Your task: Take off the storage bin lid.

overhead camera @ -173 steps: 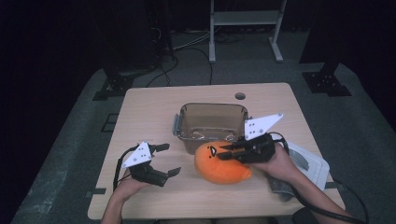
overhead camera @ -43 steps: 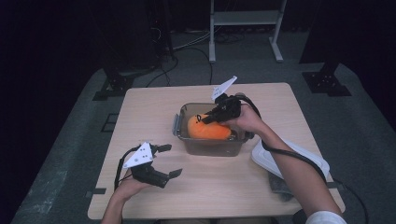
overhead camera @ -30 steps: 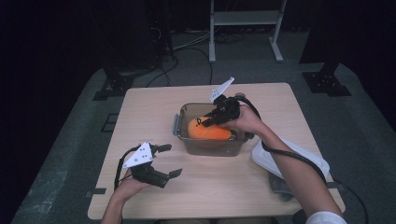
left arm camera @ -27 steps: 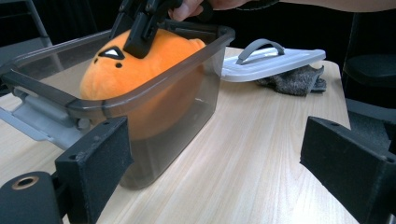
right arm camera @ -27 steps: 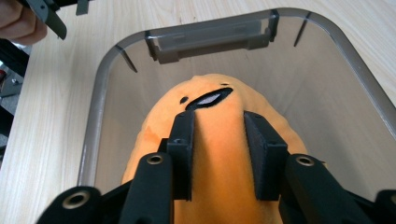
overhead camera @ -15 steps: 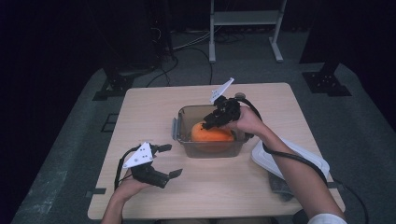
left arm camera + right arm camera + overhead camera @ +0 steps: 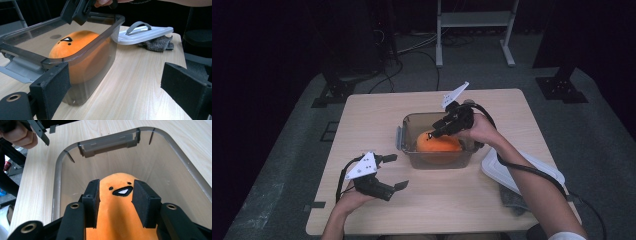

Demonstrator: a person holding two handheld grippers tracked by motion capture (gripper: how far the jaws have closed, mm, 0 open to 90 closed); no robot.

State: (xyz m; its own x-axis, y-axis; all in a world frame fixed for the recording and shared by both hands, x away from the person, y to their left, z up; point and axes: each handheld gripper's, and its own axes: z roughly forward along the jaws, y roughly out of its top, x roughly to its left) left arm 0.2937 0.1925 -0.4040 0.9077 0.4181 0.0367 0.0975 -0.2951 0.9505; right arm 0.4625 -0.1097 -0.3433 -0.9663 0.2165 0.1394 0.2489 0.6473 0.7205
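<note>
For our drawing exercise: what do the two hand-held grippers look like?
Each hand-held gripper, left and right, is black with two flat rectangular jaws, topped by a pale three-cornered plate with dark dots. A black cable trails from the right one.

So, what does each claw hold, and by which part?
Left claw: nothing. Right claw, jaws just opening, flanks the orange plush toy at its face; grip unclear.

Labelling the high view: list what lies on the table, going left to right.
left gripper → clear bin → orange plush toy → white lid
</note>
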